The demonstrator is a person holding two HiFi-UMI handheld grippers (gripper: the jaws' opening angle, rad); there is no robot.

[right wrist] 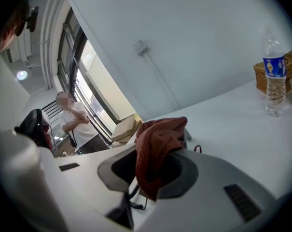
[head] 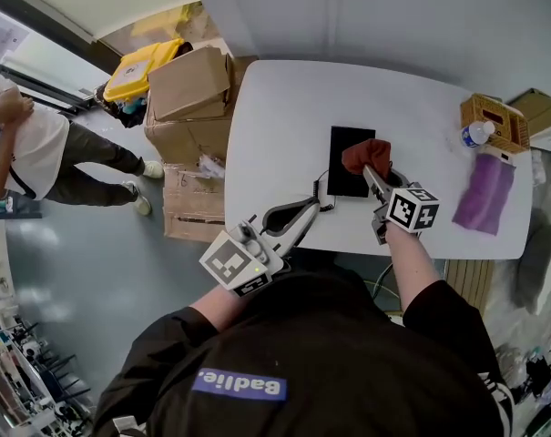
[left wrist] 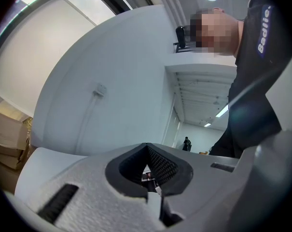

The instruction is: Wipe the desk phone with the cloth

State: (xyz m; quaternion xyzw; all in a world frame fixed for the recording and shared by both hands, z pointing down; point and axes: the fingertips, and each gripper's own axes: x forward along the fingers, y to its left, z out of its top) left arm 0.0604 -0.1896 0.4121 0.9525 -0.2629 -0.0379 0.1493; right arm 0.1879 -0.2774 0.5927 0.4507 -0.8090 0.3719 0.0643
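Observation:
A black desk phone (head: 343, 157) lies flat near the table's front edge. A rust-red cloth (head: 368, 156) is bunched over the phone's right side, and my right gripper (head: 373, 176) is shut on it. In the right gripper view the cloth (right wrist: 158, 146) hangs folded out of the jaws, with the phone's coiled cord (right wrist: 134, 198) just below. My left gripper (head: 311, 209) hovers at the phone's near left corner, shut and with nothing in it. The left gripper (left wrist: 148, 164) view looks upward at a wall and ceiling, so the phone is hidden there.
A purple cloth (head: 484, 194), a wicker basket (head: 495, 119) and a water bottle (head: 477, 133) stand at the white table's (head: 284, 126) right end. Cardboard boxes (head: 188, 89) and a yellow bin (head: 143, 66) stand left of it. A person (head: 38, 148) is on the floor beyond.

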